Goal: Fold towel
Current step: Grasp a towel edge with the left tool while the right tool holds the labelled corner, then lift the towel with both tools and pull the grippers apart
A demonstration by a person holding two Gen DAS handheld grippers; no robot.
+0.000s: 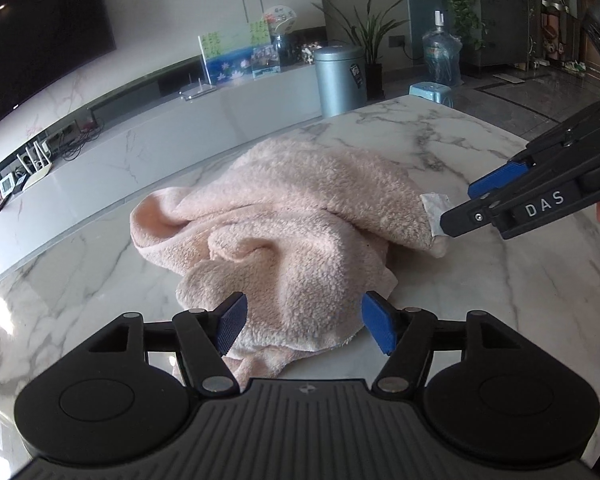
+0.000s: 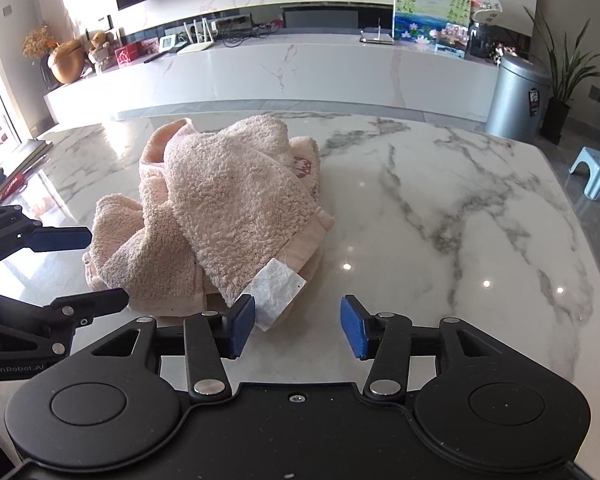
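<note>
Lying crumpled in a loose heap, the pink towel (image 2: 228,216) sits on the white marble table (image 2: 440,208), toward the table's left half in the right wrist view and well apart from its far right edge. At the far left of that view some books (image 2: 16,168) rest near the table's corner. Just inward from them the left gripper (image 2: 96,268) comes in from the side, its jaws spread apart with one blue pad above and one dark finger below, both just beside the towel's left edge; I cannot tell whether either touches the cloth. In the left wrist view the same gripper's pads stand wide with the near hem of the towel lying between them, neither pad pressing on it. Further right, the towel's white care label (image 2: 274,286) hangs off the near corner of the heap. The right gripper (image 2: 298,326) is released too: its left pad sits right at the label, looking to touch or nearly touch it, while its right pad stands over bare marble, so nothing is clamped. Beyond the table, a long white cabinet (image 2: 300,72) runs across the room, with a grey bin (image 2: 520,96) at its right end.
</note>
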